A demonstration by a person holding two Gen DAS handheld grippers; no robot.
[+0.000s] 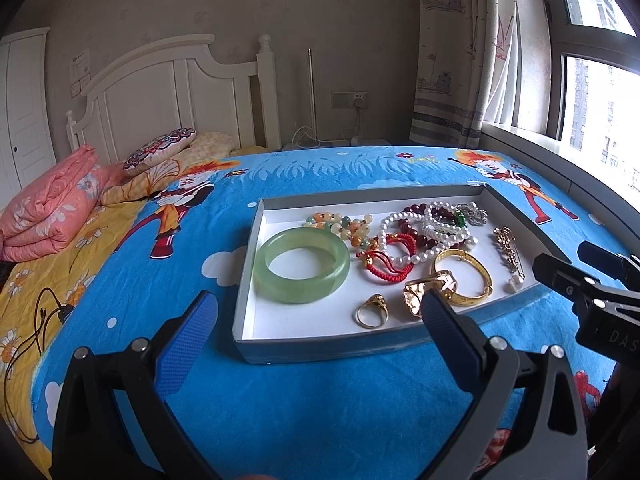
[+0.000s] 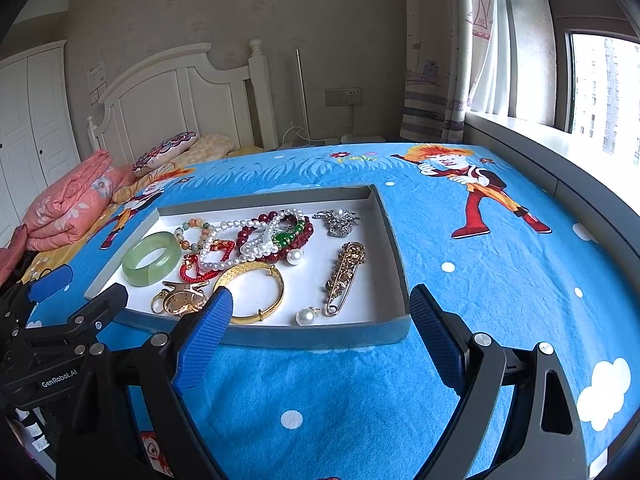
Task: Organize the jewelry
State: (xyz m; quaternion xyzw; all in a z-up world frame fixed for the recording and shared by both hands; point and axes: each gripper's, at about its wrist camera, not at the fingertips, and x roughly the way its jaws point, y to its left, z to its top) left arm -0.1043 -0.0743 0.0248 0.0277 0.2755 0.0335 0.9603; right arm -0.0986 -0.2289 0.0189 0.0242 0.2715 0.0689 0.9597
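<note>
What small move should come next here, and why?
Probably lower the left gripper onto the green bangle. Both grippers are open and empty, short of the tray, and the bangle lies apart from the tangled beads, so it looks easiest to take first.

We find the bed [image 2: 360, 400] bare between both grippers and the near wall of the tray [image 2: 320, 340], so approach from the near edge is unobstructed. The tray's far half is crowded with tangled beads [image 2: 256, 240]. Open floor lies at its near left corner beside the green bangle [image 1: 302, 264], and between the gold bangle [image 2: 256, 292] and the brooch pin [image 2: 344, 276].
</note>
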